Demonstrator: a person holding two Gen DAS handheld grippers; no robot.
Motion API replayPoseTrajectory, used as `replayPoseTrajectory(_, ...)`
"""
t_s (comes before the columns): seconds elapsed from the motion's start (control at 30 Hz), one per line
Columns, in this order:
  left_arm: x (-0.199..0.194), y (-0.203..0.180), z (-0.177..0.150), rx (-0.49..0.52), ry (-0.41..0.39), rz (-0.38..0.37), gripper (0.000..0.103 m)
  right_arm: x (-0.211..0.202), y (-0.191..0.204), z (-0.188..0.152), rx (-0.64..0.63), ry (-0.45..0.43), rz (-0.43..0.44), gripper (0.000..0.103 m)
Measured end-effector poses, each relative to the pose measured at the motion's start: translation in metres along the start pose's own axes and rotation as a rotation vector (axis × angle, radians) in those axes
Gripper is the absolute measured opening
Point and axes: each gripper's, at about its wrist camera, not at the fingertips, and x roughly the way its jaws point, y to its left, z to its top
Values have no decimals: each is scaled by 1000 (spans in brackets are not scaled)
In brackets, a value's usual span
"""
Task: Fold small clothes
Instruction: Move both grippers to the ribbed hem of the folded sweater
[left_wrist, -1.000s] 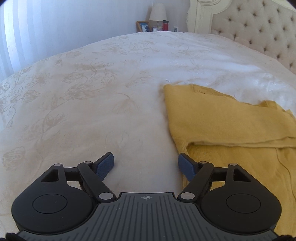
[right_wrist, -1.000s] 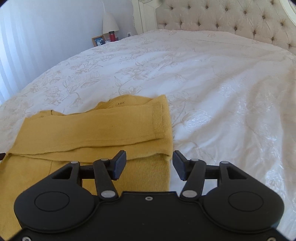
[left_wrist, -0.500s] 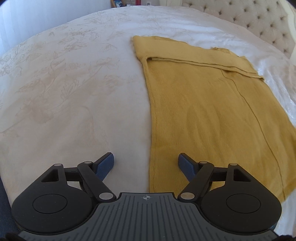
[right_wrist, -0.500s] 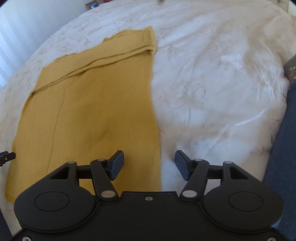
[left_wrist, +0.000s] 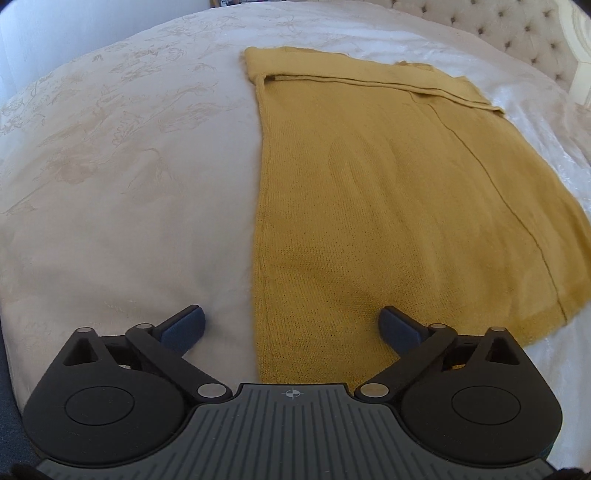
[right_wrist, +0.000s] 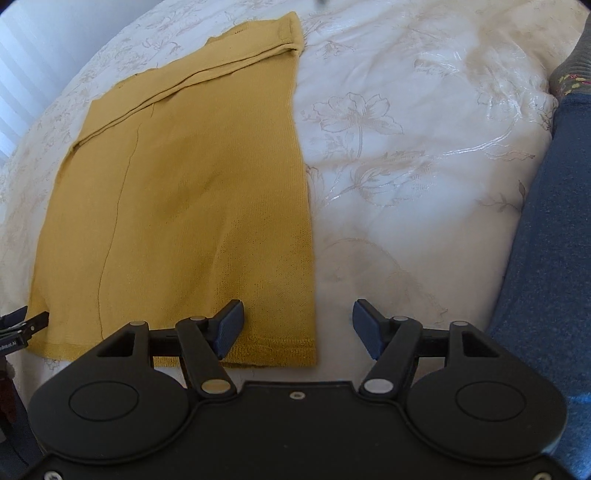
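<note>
- Bed, floral cream cover: yellow knit top lies flat on it, sleeves already turned in across the far end, hem nearest the person.
- Step, by my read: both tools lining up on the hem corners for the bottom-to-top fold.
- Left hand-held gripper: released, jaws just spread wider, straddling the top's left edge, nothing pinched.
- Right hand-held gripper: released, jaws have been opening a little, straddling the right hem corner; pads not pressing cloth.
- Next move calls for dropping onto both corners, clenching on the hem, lifting evenly toward the folded sleeves.
- Hard to tell: the neckline, hidden under the sleeves; how near the cloth the pads are.
- Cut off: person's blue-clad leg at right edge; headboard only partly in view.
</note>
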Motion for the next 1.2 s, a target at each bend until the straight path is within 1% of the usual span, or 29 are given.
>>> replayPoseTrajectory(0.07,0,-4,-4,1,-21,22,103,5,-1,0,15,9,1,71)
replayPoseTrajectory(0.13,0,-4,-7,-12,-40,23,103,10,0,-1,12,26,3,76)
replayPoseTrajectory(0.23,-1,-3,-9,-15,-55,16,103,18,8,0,-37,65,-12,86)
replayPoseTrajectory(0.27,-1,-3,-9,-12,-57,16,103,21,13,1,-65,80,-19,92)
replayPoseTrajectory(0.3,-1,-3,-10,-11,-58,16,103,23,17,1,-89,94,-25,96)
replayPoseTrajectory(0.37,-1,-4,-10,-10,-57,16,103,29,26,2,-148,127,-49,98)
replayPoseTrajectory(0.43,-2,-4,-10,-4,-51,11,103,31,30,2,-181,144,-65,98)
replayPoseTrajectory(0.67,-11,-4,-15,0,-16,-19,102,25,18,1,-117,125,4,98)
replayPoseTrajectory(0.83,-17,-3,-17,-26,0,-36,100,27,19,0,-119,125,2,99)
replayPoseTrajectory(0.9,-23,-1,-18,-45,-16,-49,81,28,21,0,-122,129,-2,99)
replayPoseTrajectory(0.93,-25,-1,-19,-50,-21,-56,77,29,22,0,-121,129,-1,99)
replayPoseTrajectory(1.0,-29,0,-19,-60,-25,-100,53,29,21,5,-118,130,2,100)
replayPoseTrajectory(1.07,-31,1,-20,-81,-21,-125,49,31,23,6,-113,130,6,100)
replayPoseTrajectory(1.2,-26,1,-20,-107,-15,-116,50,33,23,6,-113,132,9,101)
